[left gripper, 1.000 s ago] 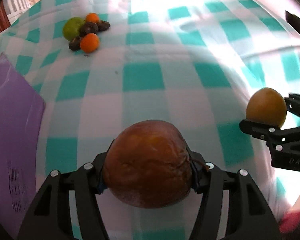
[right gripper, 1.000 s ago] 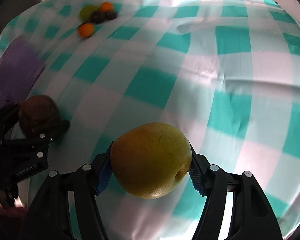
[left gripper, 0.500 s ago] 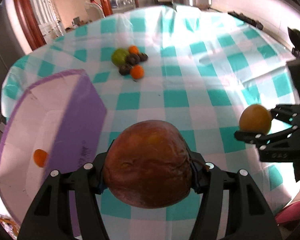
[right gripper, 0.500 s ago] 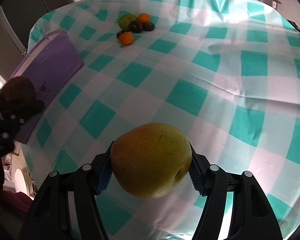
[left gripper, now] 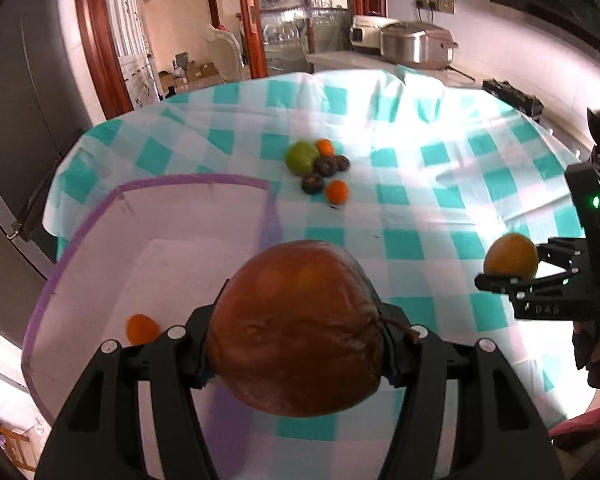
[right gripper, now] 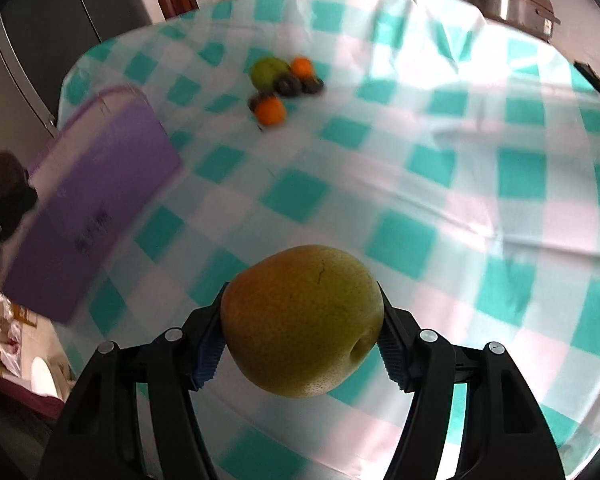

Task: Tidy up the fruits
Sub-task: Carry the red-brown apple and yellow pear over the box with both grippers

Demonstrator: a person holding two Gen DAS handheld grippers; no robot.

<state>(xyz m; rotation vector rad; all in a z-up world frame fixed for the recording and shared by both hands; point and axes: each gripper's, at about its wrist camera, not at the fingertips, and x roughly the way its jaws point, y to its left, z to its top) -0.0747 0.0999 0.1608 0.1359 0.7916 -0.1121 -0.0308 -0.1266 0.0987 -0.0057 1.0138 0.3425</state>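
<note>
My left gripper point(left gripper: 300, 332) is shut on a large reddish-brown fruit point(left gripper: 296, 328), held high above the near right part of a purple box point(left gripper: 100, 232) with a white inside. A small orange point(left gripper: 142, 328) lies in the box. My right gripper point(right gripper: 300, 332) is shut on a yellow-green pear point(right gripper: 302, 326) above the checked tablecloth point(right gripper: 420, 152); it also shows at the right of the left wrist view point(left gripper: 510, 258). A cluster of loose fruit lies further back: a green fruit point(left gripper: 301, 157), small oranges point(left gripper: 337, 192) and dark fruits point(left gripper: 326, 166).
The purple box stands at the table's left edge point(right gripper: 92, 208). A steel cooker point(left gripper: 418, 44) stands on a counter behind the table. A dark cabinet point(left gripper: 16, 120) is at the left. A doorway point(left gripper: 180, 40) lies beyond.
Both grippers have risen and pulled back with their fruit. The left gripper now looks down into the purple box, whose inside and small orange have come into view.
</note>
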